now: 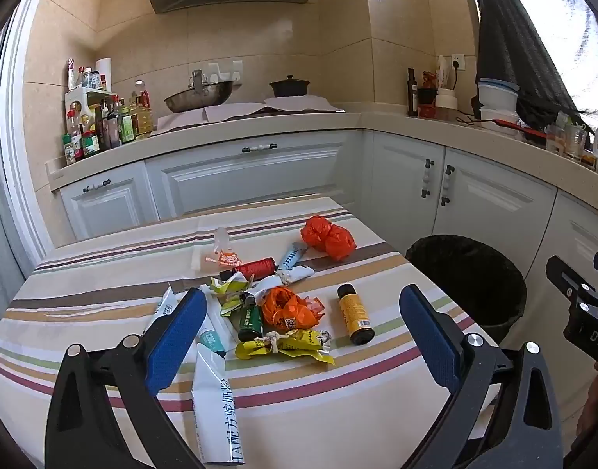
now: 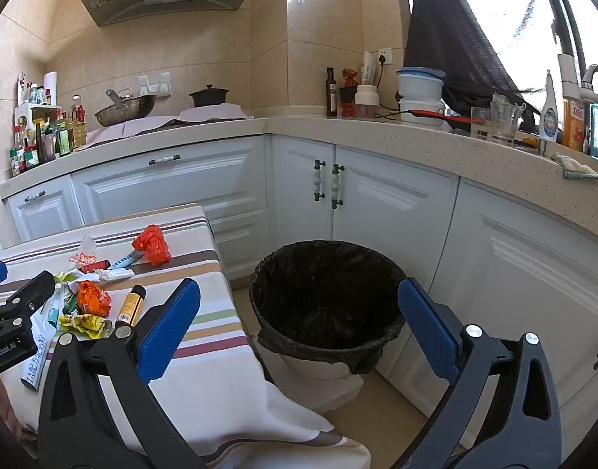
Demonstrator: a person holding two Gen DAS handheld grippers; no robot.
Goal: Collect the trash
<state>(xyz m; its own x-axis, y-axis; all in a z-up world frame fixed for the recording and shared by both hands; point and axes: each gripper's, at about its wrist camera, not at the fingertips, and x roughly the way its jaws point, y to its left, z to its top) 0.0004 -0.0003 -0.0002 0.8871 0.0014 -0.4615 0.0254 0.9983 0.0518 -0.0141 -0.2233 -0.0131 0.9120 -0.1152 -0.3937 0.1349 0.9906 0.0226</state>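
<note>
The trash lies heaped on the striped cloth of the surface (image 1: 103, 281), straight ahead of the left tongs (image 1: 302, 332) and between their spread blue pads. At the middle sits a crumpled orange plastic bag (image 1: 287, 310), glossy and creased, touching a small green bottle (image 1: 250, 318) whose label is too small to read. Nearest the tongs lies a yellow foil wrapper (image 1: 287, 346), knotted round its middle. To its right, apart from the heap, lies a yellow cylindrical bottle (image 1: 354, 314) with a black cap. A white carton (image 1: 216, 402) with printed characters runs under the left pad and is cut off at the bottom edge. Farther out lie a second orange bag (image 1: 328, 236) and a red can (image 1: 257, 267), partly hidden by paper scraps.

The left tongs are released, holding nothing. The right tongs (image 2: 299, 328) are likewise spread wide and empty, poised over the bin (image 2: 326, 297), a round pail lined with wrinkled black film; its bottom is too dark to make out. White panelled cabinets (image 2: 377, 195) stand behind it.
</note>
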